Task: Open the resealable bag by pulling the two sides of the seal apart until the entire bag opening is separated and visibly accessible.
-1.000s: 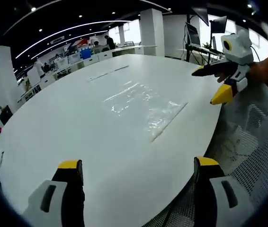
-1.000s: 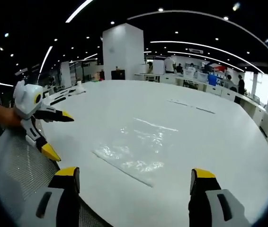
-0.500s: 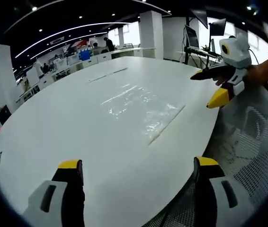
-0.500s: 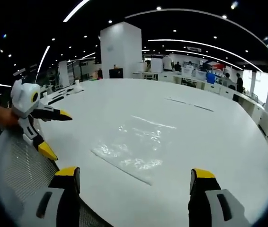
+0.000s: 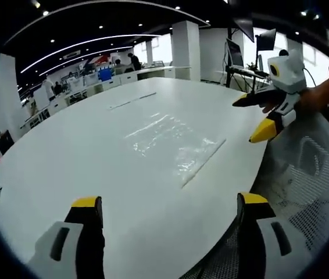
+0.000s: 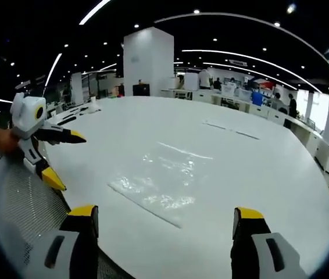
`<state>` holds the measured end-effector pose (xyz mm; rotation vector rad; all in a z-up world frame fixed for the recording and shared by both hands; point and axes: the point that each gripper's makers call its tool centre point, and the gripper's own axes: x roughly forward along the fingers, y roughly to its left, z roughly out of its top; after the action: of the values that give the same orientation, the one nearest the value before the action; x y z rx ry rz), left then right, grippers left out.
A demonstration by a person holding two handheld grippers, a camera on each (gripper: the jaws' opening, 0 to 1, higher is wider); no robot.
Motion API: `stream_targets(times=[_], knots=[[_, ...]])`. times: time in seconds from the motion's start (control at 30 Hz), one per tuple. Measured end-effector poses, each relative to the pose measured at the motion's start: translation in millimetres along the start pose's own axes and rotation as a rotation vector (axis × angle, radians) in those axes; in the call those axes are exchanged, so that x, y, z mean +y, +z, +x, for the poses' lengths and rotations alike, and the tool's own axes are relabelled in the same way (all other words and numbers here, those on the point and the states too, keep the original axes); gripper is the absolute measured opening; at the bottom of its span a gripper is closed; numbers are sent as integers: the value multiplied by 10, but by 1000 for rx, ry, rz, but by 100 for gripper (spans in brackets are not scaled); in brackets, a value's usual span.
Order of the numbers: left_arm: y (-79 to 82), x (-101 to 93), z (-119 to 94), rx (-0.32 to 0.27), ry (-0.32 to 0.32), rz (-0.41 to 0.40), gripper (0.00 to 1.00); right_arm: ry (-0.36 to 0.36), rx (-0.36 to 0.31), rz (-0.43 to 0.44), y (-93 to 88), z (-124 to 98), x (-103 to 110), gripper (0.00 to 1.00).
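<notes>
1. In the left gripper view, your left gripper (image 5: 170, 210) rose from the bottom of the frame with its yellow-tipped jaws spread wide and nothing between them: it was released.
2. In that same view the resealable bag (image 5: 173, 138) lay flat on the white bench (image 5: 71, 151), just above the frame's centre, clear and crinkled, with one straight edge running diagonally at its lower right. The bag was well apart from your left gripper's jaws.
3. Your right gripper (image 5: 255, 117) entered that view at the upper right, held in a hand (image 5: 321, 96); its dark and yellow jaws stood apart, holding nothing, near the bench's edge and clear of the bag.
4. A mesh chair back (image 5: 304, 186) filled the right side of that frame, beyond the bench's rim.
5. In the right gripper view, your right gripper (image 6: 163, 218) stood at the bottom with jaws wide and empty: released.
6. There the resealable bag (image 6: 161, 183) lay slightly below the centre of the frame, flat on the bench (image 6: 269, 174), its straight edge at the lower left, untouched by either gripper.
7. Your left gripper (image 6: 63, 157) showed at the left of that frame, jaws parted and empty, beside the bench's edge.
8. Two thin strips (image 6: 233, 130) lay on the bench at the upper right, well apart from the bag.
</notes>
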<state>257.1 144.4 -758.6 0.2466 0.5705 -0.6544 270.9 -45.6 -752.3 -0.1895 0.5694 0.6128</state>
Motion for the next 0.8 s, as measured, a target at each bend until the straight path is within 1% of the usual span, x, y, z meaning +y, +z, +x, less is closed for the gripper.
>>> stream_targets(times=[0.03,0.17,0.27,0.33,0.4,0.5,0.67,0.8], knots=[[12,-3,-2,-6,-2,7,95,1,3,3,-3,7,-8,96],[-6,15,-5,1,7,5,95,15,12,4,-31,0,39,96],[-67,16,23,31,4,3,95,22,39,-13,-72,30,60,96],[-94,15,26,43,2,11,95,30,31,-12,-53,30,72,96],[-83,36,21,37,12,9,95,28,18,-20,-30,16,75,96],[-72,58,17,31,20,3,95,30,10,-7,-20,15,72,96],[-96,46,25,45,20,22,96,36,18,-2,-36,26,77,96],[-91,56,20,42,23,17,96,46,29,-11,-55,32,102,95]])
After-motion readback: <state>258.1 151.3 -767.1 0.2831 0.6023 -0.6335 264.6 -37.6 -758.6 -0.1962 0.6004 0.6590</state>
